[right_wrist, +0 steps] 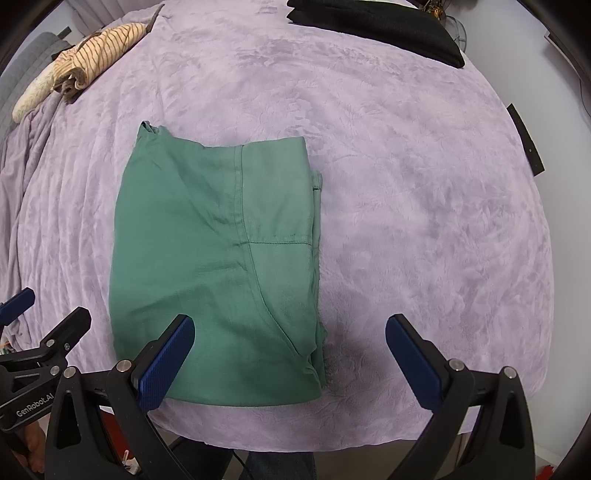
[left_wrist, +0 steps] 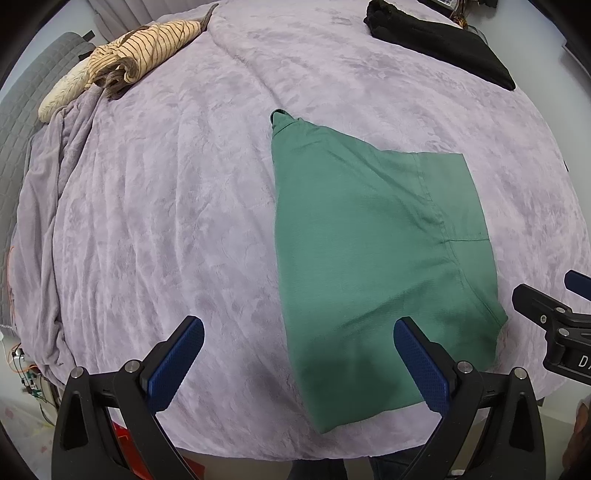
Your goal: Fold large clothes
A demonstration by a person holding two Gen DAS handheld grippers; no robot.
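A green garment lies folded into a rough rectangle on the lilac blanket, near the bed's front edge. My left gripper hovers open above the garment's near left corner, its right finger over the cloth and its left finger over bare blanket. My right gripper is open too, straddling the garment's near right corner, nothing held between its blue pads. Each gripper shows at the side of the other's view.
A lilac plush blanket covers the bed. A striped beige garment is bundled at the far left, a folded black garment at the far right. The bed's front edge runs just below the grippers.
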